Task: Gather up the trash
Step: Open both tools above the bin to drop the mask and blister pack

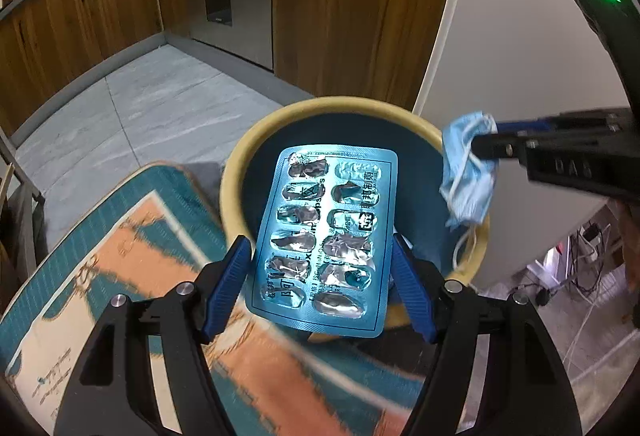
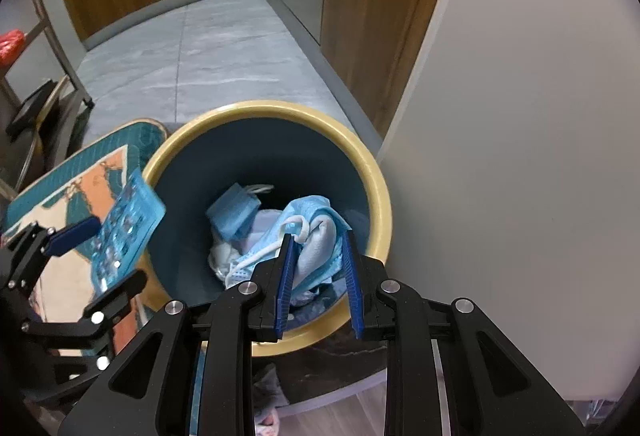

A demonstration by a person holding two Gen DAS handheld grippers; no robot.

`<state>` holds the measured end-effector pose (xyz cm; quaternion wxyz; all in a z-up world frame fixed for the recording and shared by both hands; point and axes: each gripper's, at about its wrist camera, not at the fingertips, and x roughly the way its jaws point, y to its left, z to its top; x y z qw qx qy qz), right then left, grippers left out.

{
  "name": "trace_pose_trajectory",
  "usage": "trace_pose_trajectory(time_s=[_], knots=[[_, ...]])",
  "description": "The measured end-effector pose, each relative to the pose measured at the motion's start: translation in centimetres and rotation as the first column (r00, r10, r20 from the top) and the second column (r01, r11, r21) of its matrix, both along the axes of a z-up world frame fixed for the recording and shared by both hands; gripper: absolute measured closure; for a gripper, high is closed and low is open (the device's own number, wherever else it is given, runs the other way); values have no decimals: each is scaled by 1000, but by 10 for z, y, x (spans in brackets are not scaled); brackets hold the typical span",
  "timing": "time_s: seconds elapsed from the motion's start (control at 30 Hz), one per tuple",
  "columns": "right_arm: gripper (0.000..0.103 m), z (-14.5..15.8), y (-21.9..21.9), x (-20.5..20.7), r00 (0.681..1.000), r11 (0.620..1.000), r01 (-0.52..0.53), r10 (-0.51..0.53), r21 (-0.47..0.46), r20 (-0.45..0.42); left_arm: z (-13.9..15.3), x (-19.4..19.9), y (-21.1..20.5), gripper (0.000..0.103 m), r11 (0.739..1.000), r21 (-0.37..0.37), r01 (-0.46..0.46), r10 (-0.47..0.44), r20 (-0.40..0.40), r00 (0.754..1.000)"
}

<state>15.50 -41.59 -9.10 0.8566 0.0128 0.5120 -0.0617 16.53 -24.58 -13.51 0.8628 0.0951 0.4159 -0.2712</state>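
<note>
Bin (image 2: pixel 376 172) contents seen only from right; left tongs (image 1: pixel 324 268) clamp blister pack (image 1: pixel 326 236), right tongs (image 2: pixel 318 240) mask (image 2: pixel 316 236).

Pretty even indoor light, a bit dim and cool. Strong glare off the foil blister pack (image 1: pixel 326 236) just ahead of the fingers. Patterned mat (image 1: pixel 120 248) smeared with motion blur. Heavy fisheye bending, black vignette corners. Bin (image 2: pixel 376 172) interior shadowed.

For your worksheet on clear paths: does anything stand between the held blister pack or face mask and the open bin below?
Nothing visible does. The blister pack and face mask hang over the bin, whose mouth is open, with only trash at its bottom.
</note>
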Motion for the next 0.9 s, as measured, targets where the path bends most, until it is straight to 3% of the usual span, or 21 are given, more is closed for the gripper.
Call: trace_pose_trajectory(time_s=[0.17, 0.53, 0.7, 0.9], knots=[[78, -2, 0, 4, 1000, 1000, 11, -11, -13, -1, -3, 7, -16, 33, 1000, 3, -13, 13, 27, 1000], [74, -12, 3, 21, 1000, 997, 29, -29, -70, 2, -14, 18, -14, 31, 998, -18, -59, 59, -10, 998], [68, -5, 3, 21, 999, 998, 34, -33, -43, 33, -9, 14, -5, 27, 997, -13, -70, 70, 7, 998], [51, 4, 6, 19, 998, 1000, 18, -17, -19, 62, -1, 4, 15, 27, 997, 18, -71, 71, 32, 997]])
